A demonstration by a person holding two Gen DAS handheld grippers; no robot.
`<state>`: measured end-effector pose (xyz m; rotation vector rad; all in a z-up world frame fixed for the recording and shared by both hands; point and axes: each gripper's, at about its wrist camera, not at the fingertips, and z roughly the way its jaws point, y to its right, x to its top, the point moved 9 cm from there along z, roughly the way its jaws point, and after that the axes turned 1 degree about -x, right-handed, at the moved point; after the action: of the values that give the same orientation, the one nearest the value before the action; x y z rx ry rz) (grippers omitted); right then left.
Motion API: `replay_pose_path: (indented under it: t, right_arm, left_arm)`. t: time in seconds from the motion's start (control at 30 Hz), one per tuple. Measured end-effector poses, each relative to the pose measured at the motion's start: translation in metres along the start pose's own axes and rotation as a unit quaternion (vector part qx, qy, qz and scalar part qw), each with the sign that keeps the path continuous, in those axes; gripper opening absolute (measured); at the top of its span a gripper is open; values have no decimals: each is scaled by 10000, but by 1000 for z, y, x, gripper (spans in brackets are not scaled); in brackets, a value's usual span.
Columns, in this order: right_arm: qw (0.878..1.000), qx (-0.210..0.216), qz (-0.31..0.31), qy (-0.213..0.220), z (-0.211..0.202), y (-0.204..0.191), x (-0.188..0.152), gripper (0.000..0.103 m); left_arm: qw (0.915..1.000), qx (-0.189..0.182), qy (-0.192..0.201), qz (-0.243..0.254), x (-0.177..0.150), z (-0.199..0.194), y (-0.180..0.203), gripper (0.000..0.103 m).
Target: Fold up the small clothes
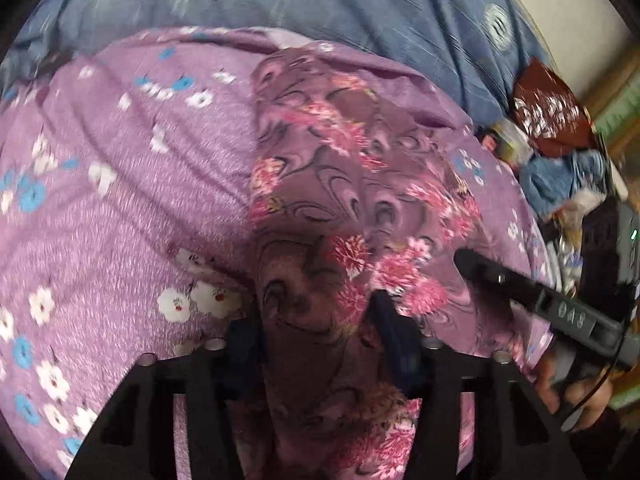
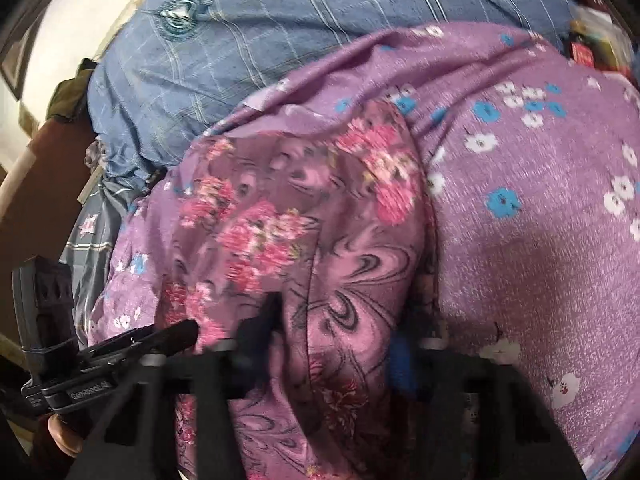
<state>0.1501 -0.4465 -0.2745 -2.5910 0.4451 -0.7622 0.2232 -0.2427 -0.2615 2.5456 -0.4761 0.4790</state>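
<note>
A small mauve garment with pink flowers and dark swirls [image 1: 340, 184] lies as a long folded strip on a purple floral bedsheet [image 1: 120, 184]. My left gripper [image 1: 316, 316] has its near end bunched between its fingers, shut on it. My right gripper [image 2: 340, 328] holds the same garment [image 2: 304, 216] between its fingers, shut on the cloth. The right gripper also shows at the right of the left wrist view [image 1: 520, 288], beside the garment's edge. The left gripper shows at the lower left of the right wrist view [image 2: 120, 344].
A blue checked blanket [image 1: 320, 0] lies bunched beyond the purple sheet, also in the right wrist view [image 2: 280, 32]. A dark red patterned item [image 1: 552, 112] and blue cloth [image 1: 560, 180] sit at the right edge of the bed. A wall and wooden frame [image 2: 40, 120] stand left.
</note>
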Motion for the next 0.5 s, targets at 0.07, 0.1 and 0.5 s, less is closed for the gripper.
replay_pose_path:
  t: [0.07, 0.1, 0.5]
  right_arm:
    - [10000, -42, -44, 76, -6, -6, 4, 21]
    - [9998, -81, -123, 120, -10, -10, 5, 20]
    - [9910, 270, -956, 895, -34, -127, 52, 18]
  left_arm:
    - [9999, -28, 82, 111, 5, -5, 2, 26]
    - [9998, -37, 122, 121, 6, -8, 2, 21]
    - [9895, 459, 1327, 335, 37, -117, -35, 20]
